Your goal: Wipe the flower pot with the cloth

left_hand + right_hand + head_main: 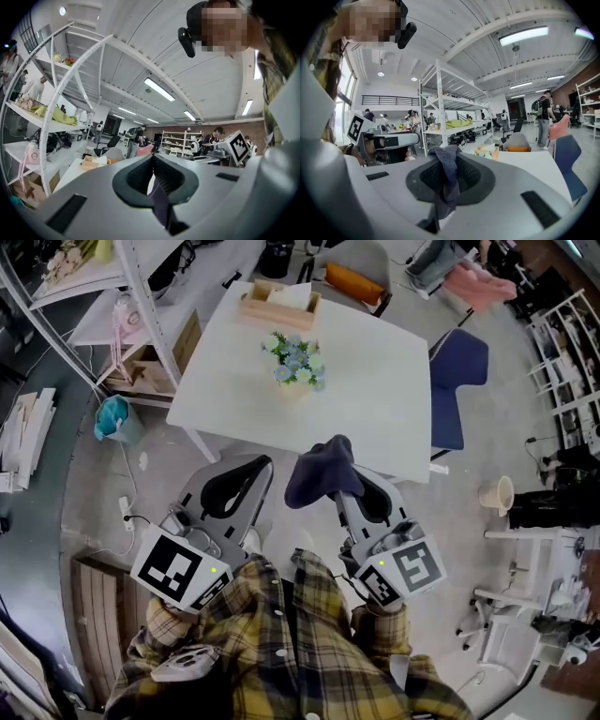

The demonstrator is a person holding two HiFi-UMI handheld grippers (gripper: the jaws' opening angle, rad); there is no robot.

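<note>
The small pale flower pot with blue and white flowers (294,364) stands near the middle of the white square table (375,399). Just off the table's near edge, the right gripper (345,474) is clamped on the dark blue cloth (314,474). Also off that edge, the left gripper (255,470) has its 2 jaws pressed together, holding nothing

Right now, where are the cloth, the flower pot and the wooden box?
cloth (317,474), head view, middle of the dark bunched fabric.
flower pot (292,388), head view, pale side of the pot.
wooden box (277,317), head view, its near side wall.
</note>
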